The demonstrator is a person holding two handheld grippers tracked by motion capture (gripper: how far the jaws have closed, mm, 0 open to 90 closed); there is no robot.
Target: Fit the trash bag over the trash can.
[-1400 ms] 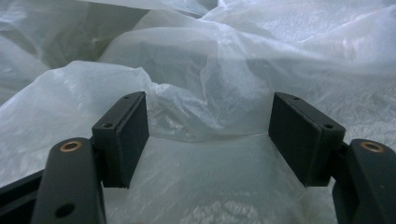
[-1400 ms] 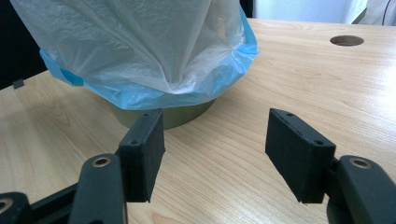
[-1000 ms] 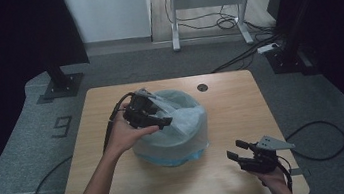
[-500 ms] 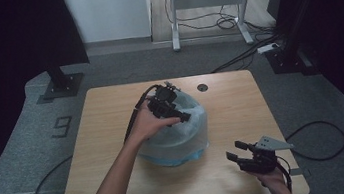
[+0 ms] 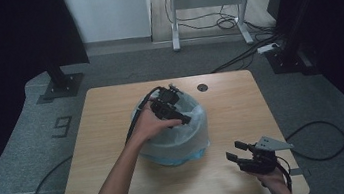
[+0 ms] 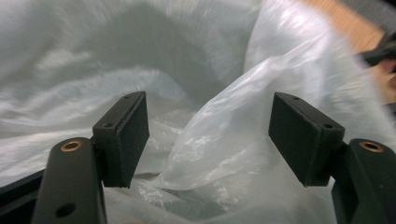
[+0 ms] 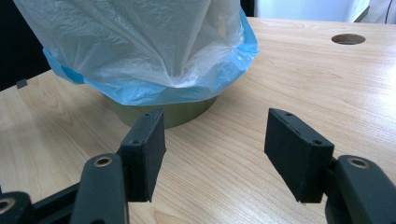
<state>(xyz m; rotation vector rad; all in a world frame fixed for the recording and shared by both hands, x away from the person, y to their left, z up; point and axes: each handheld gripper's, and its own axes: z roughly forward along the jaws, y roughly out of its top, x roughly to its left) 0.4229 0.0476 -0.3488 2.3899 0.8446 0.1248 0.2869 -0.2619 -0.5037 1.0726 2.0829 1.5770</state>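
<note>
Jaws of both grippers gape empty, left gripper (image 5: 179,119) inside the bag (image 5: 191,127).

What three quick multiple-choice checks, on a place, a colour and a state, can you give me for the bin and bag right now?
1. Where is the left gripper?
A. over the bin's mouth
B. at the table's near right edge
C. on the floor

2. What colour is the lower bag edge?
A. red
B. blue
C. black

3. How do the right gripper jaws stand?
A. shut on the bag
B. shut on nothing
C. open, nothing between

Key: A, it sits above the lined bin; B, a blue rim shows under the clear bag; C, bare table shows between the pads.
</note>
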